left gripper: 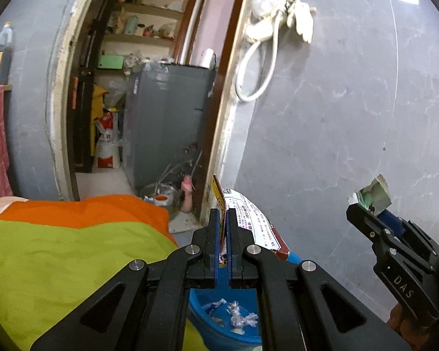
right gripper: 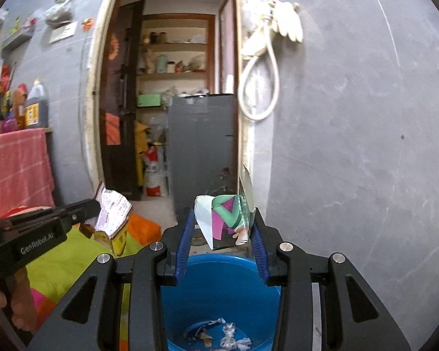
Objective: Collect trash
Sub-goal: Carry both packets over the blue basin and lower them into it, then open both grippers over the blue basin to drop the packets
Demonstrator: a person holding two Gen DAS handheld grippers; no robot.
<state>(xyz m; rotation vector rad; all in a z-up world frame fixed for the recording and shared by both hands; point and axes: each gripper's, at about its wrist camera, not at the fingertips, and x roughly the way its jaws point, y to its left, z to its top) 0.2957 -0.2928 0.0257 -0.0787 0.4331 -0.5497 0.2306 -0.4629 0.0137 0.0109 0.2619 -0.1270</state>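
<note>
My left gripper [left gripper: 222, 213] is shut on a flattened printed carton [left gripper: 248, 222] that sticks up and to the right of its jaws. In the right wrist view the same gripper [right gripper: 93, 204] comes in from the left with that carton [right gripper: 114, 213]. My right gripper [right gripper: 224, 222] is shut on a crushed carton with a green and purple pattern [right gripper: 225, 219]; the left wrist view shows it [left gripper: 363, 210] at the right edge. Both grippers hover over a blue bin [right gripper: 219, 278] holding several crumpled wrappers [right gripper: 228, 336].
A green and orange blanket [left gripper: 58, 248] lies left of the bin [left gripper: 205, 307]. Ahead, a doorway opens onto a grey cabinet [left gripper: 166, 117] and shelves. A white hose and glove [left gripper: 278, 23] hang on the grey wall. A pink towel [right gripper: 20, 166] hangs at far left.
</note>
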